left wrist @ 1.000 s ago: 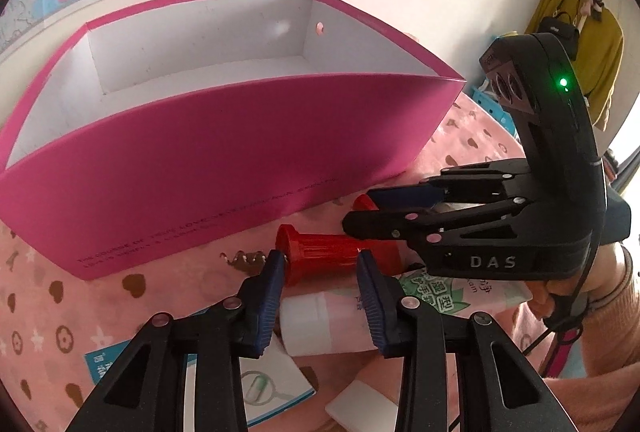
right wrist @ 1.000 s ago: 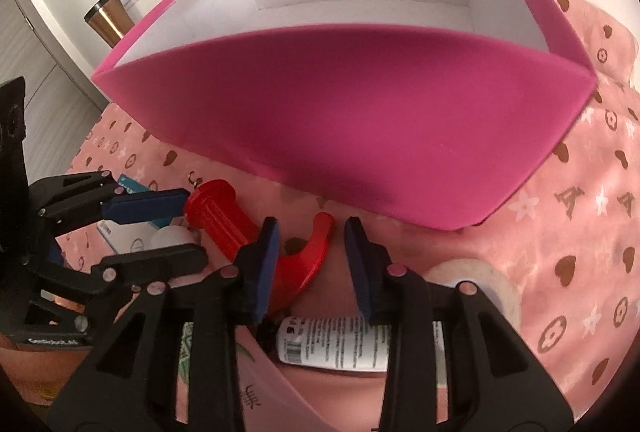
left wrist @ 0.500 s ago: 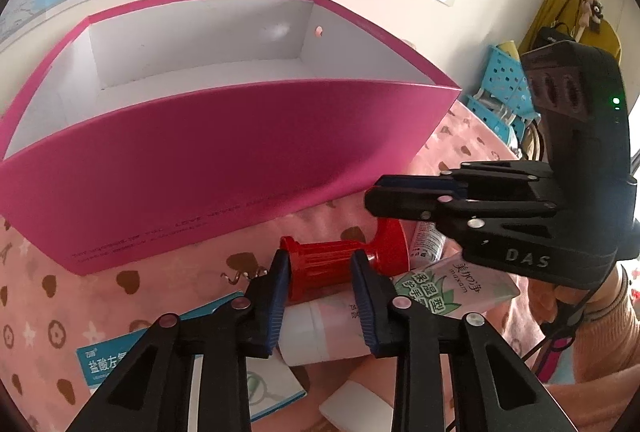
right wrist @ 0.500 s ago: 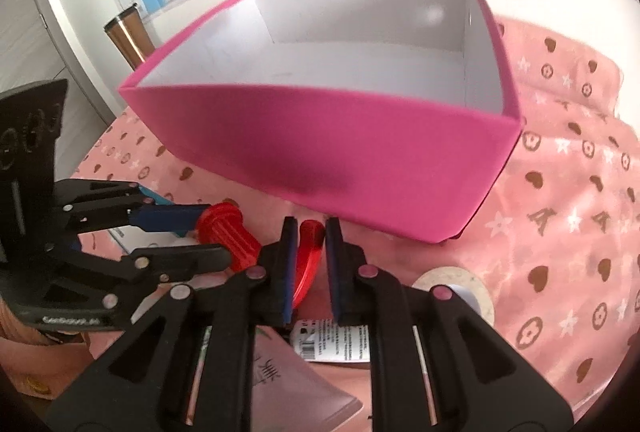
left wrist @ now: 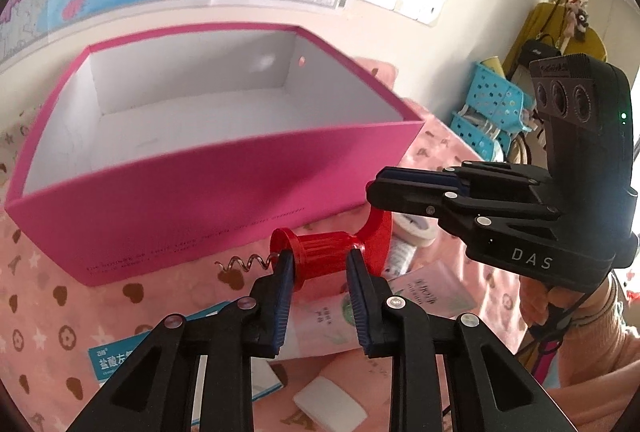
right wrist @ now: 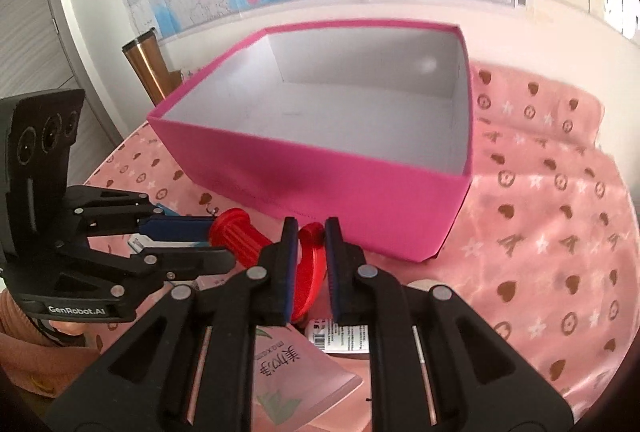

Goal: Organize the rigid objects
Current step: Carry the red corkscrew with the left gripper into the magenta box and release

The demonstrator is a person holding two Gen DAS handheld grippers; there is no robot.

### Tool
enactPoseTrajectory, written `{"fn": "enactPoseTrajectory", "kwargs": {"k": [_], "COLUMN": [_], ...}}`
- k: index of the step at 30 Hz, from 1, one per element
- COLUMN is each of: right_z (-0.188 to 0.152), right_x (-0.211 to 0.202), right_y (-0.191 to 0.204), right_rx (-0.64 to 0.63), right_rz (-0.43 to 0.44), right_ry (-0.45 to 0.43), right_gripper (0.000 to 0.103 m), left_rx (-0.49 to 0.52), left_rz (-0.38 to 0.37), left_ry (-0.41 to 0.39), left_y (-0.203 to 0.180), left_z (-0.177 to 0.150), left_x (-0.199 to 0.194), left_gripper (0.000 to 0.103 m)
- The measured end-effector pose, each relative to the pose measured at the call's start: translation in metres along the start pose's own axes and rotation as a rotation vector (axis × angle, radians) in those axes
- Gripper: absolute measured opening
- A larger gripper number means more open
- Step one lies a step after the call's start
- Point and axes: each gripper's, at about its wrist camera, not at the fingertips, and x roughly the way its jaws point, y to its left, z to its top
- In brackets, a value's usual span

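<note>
A red plastic corkscrew (left wrist: 320,248) hangs just above the pink cloth in front of the open pink box (left wrist: 224,183). Its metal spiral (left wrist: 242,264) points left. My left gripper (left wrist: 320,258) is shut on the ribbed red barrel. My right gripper (right wrist: 311,232) is shut on the curved red handle (right wrist: 310,264), coming in from the right in the left wrist view (left wrist: 376,187). The box (right wrist: 340,171) is white inside and holds nothing that I can see.
On the cloth below lie a pink tube (left wrist: 424,292), a blue-and-white packet (left wrist: 120,360), a white eraser-like block (left wrist: 330,404), a tape roll (left wrist: 412,228) and a barcoded tube (right wrist: 344,336). A copper tumbler (right wrist: 146,67) stands left of the box. Blue baskets (left wrist: 492,107) are at far right.
Both grippers closed on the corkscrew, the left on the barrel and the right on the handle. Both then rose, lifting it off the cloth, so the box's inside shows more.
</note>
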Motion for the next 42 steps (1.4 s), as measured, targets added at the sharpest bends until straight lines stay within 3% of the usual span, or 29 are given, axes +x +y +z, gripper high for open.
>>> {"fn": "enactPoseTrajectory", "kwargs": {"k": [12, 22, 31, 42], "right_z": [0.033, 0.073, 0.094, 0.094], "right_x": [-0.045, -0.059, -0.043, -0.009], "right_y": [0.01, 0.003, -0.012, -0.036], "right_rx": [-0.072, -0.111, -0.111, -0.081], "right_rz": [-0.025, -0.042, -0.075, -0.104], "right_ry": [-0.129, -0.192, -0.172, -0.074], "right_gripper": [0.015, 0.014, 0.014, 0.014], "left_rx": [0.082, 0.112, 0.069, 0.004], "left_rz": [-0.005, 0.034, 0.058, 0.037], "left_ry": [-0.133, -0.184, -0.153, -0.067], "left_y": [-0.029, -0.027, -0.017, 0.0], "left_z": [0.034, 0.077, 0.097, 0.098], "left_x": [-0.045, -0.049, -0.026, 0.015], "left_gripper": [0.026, 0.026, 0.026, 0.026]}}
